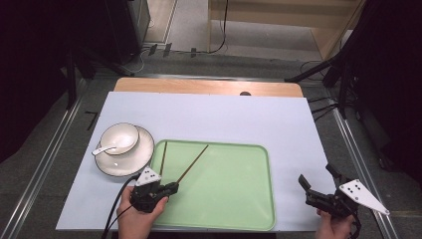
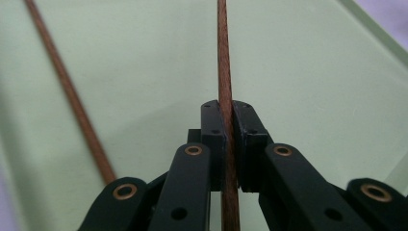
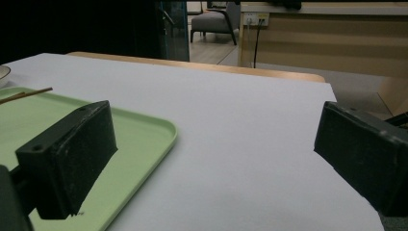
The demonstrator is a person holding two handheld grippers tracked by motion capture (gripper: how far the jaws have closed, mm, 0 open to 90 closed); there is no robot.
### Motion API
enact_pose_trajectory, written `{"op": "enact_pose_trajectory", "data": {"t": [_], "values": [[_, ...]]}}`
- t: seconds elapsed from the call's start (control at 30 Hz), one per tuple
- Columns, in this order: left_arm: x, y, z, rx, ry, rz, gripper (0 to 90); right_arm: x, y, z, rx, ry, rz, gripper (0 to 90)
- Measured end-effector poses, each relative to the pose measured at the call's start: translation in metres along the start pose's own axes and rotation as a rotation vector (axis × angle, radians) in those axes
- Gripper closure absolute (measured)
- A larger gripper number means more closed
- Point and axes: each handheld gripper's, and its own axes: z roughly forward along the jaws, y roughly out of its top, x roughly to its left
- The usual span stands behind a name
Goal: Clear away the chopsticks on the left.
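Chopstick [image 2: 224,72] pinched (close view), left claw [image 2: 227,113]

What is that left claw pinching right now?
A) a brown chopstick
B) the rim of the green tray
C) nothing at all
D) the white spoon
A: in the left gripper view the left gripper has its jaws closed on a chopstick, over the tray.

A lab-like recording room: the desk [image 1: 209,119] wears a white sheet between metal floor rails [image 1: 47,159], dark stands [image 1: 343,74] and trailing cables [image 1: 219,30] surround it, and a wooden counter with wall sockets [image 3: 252,18] stands behind.
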Motion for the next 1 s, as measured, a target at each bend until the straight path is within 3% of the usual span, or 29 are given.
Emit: {"op": "enact_pose_trajectory", "data": {"t": [0.23,0.43,0.6,0.67,0.77,0.87,1.0], "values": [[-0.005,-0.004,0.01,0.038,0.008,-0.005,84.4,-0.001,0.0,-0.001,-0.001,0.0,0.002,1.3],[-0.008,-0.005,0.014,0.065,0.04,0.007,81.6,-0.001,0.0,-0.001,0.0,0.0,0.002,1.3],[-0.009,-0.004,0.014,0.054,0.037,0.018,81.0,-0.001,0.0,-0.001,-0.001,-0.001,0.003,1.3],[-0.007,-0.001,0.014,0.034,0.019,0.01,81.4,-0.002,0.0,-0.001,-0.001,-0.001,0.003,1.3],[-0.008,0.01,0.017,0.021,0.015,0.036,84.6,-0.002,0.0,-0.001,-0.002,-0.002,0.005,1.3],[-0.011,0.024,0.027,0.027,0.002,0.05,90.0,-0.002,0.0,-0.001,-0.001,-0.001,0.005,1.3],[-0.018,0.04,0.045,0.038,-0.011,0.069,90.0,-0.002,0.0,0.0,0.0,-0.001,-0.001,1.3]]}}
